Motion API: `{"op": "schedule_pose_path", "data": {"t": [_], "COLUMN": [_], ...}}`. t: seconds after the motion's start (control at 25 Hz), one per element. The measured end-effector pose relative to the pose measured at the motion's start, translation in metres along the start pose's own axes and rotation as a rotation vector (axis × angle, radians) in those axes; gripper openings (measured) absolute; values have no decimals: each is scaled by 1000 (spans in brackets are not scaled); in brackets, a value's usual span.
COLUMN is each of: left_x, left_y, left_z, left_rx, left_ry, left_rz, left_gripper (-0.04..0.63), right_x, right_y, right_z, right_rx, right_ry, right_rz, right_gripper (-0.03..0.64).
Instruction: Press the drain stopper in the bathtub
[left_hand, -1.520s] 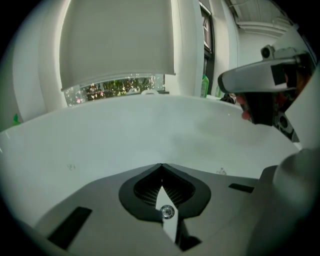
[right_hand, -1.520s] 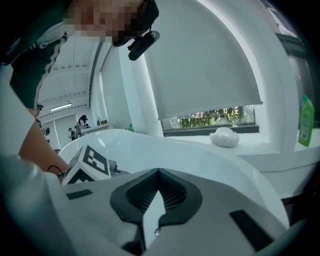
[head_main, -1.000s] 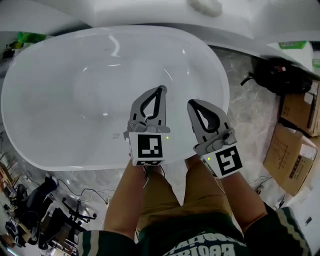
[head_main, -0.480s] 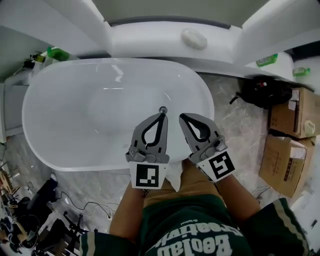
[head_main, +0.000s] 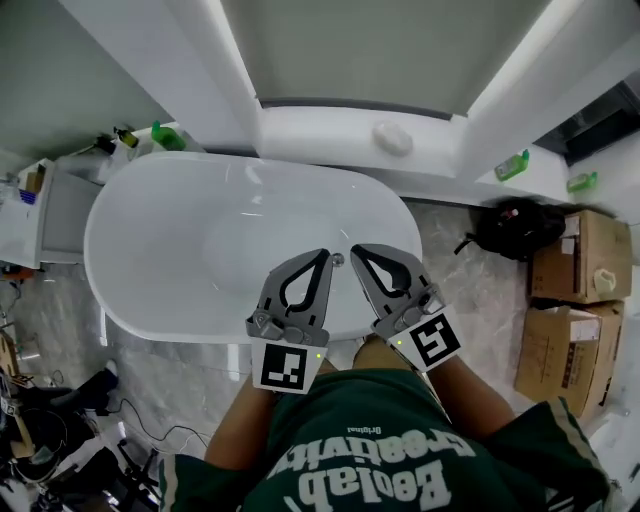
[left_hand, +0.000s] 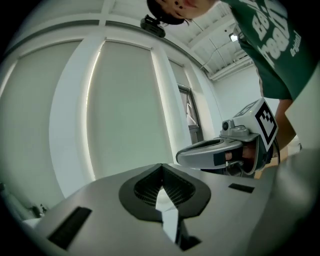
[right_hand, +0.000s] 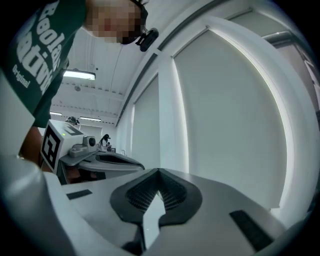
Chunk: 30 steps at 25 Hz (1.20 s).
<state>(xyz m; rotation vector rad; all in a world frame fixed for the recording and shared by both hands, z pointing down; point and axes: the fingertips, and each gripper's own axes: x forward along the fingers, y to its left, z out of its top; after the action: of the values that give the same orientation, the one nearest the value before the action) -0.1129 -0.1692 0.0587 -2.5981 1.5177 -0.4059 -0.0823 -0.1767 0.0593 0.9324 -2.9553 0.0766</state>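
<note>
left gripper (head_main: 322, 256) and right gripper (head_main: 357, 250) were held over the white bathtub (head_main: 150, 230), both clenched and empty, drain stopper (head_main: 338, 259) was seen between their tips, at the tub's 3 o'clock

one bathtub (head_main: 150, 260), one drain stopper (head_main: 338, 259), two grippers (head_main: 324, 256) (head_main: 356, 249), two cardboard boxes (head_main: 578, 255) (head_main: 560, 355), one bag (head_main: 510, 228)

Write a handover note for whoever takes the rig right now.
Left tongs: shut, empty, held over the near side of the bathtub.
Right tongs: shut, empty, close beside the left.
Both gripper views look at the wall, not into the tub.
Drain stopper: shows between the two tips in the head view; no contact visible.
Done: no press visible.
Left: lower one shut tip onto the stopper and press.
</note>
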Motion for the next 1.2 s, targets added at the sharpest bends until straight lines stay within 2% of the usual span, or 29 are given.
{"op": "schedule_pose_path", "data": {"t": [0.16,0.28,0.44,0.6,1.2], "left_x": [-30,-47,-58,-66,-94], "left_y": [11,10,8,11,27], "left_z": [21,32,42,46,31], "left_rx": [-59,-46,-69,-57,-85], "left_ry": [-21,-46,-67,-89,-105], "left_rz": [24,19,11,11,-10], "left_gripper": [9,9,9,9,9], "right_x": [-5,-13,-23,-23,-3], "right_y": [25,41,53,63,89], "right_z": [35,47,48,49,47], "right_rx": [-62,-91,-113,-127,-154], "right_ry": [-33,-62,-39,-32,-12], "right_rz": [27,26,9,10,-5], "right_gripper": [14,14,14,14,14]}}
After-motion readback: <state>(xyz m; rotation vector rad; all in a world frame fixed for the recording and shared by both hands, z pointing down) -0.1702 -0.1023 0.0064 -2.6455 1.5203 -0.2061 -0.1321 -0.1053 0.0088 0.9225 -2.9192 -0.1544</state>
